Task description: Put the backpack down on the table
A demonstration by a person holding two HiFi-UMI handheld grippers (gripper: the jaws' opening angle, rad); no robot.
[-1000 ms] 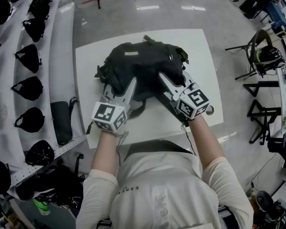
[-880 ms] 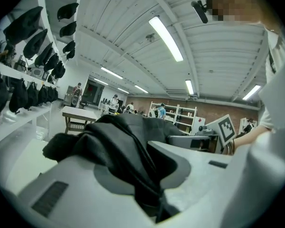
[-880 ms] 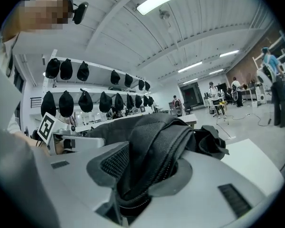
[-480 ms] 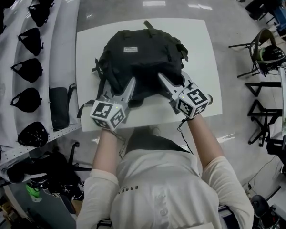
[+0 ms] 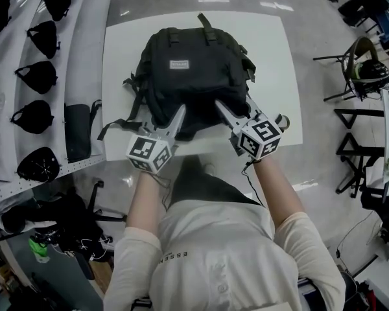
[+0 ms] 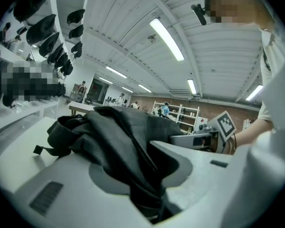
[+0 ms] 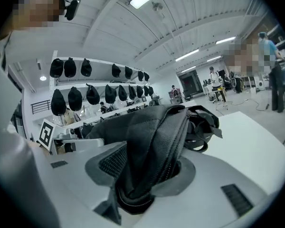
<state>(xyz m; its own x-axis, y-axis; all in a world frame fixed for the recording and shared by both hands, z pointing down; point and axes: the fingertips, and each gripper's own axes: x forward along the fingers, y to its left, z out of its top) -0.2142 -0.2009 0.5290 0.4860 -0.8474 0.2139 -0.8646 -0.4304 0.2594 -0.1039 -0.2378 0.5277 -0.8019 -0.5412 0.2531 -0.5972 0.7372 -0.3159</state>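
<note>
A black backpack [image 5: 194,70] lies flat on the white table [image 5: 275,57], top handle pointing away from me. My left gripper [image 5: 165,118] is at its near left edge and my right gripper [image 5: 236,112] at its near right edge. In the left gripper view, a fold of the backpack [image 6: 118,141] fills the gap of the left gripper [image 6: 133,156]. In the right gripper view, a thick bunch of the backpack [image 7: 156,127] sits in the right gripper [image 7: 152,160]. Both pairs of jaws have just been opening, with fabric still touching both sides.
A rack of black caps [image 5: 32,76] runs along the left of the table, and a black pouch [image 5: 78,131] lies on its shelf. Black stands and a chair [image 5: 360,70] are on the floor to the right. Bare tabletop shows to the right of the backpack.
Both grippers have moved forward and down with the backpack. The pack was bunched up and now spreads flat, farther onto the table.
</note>
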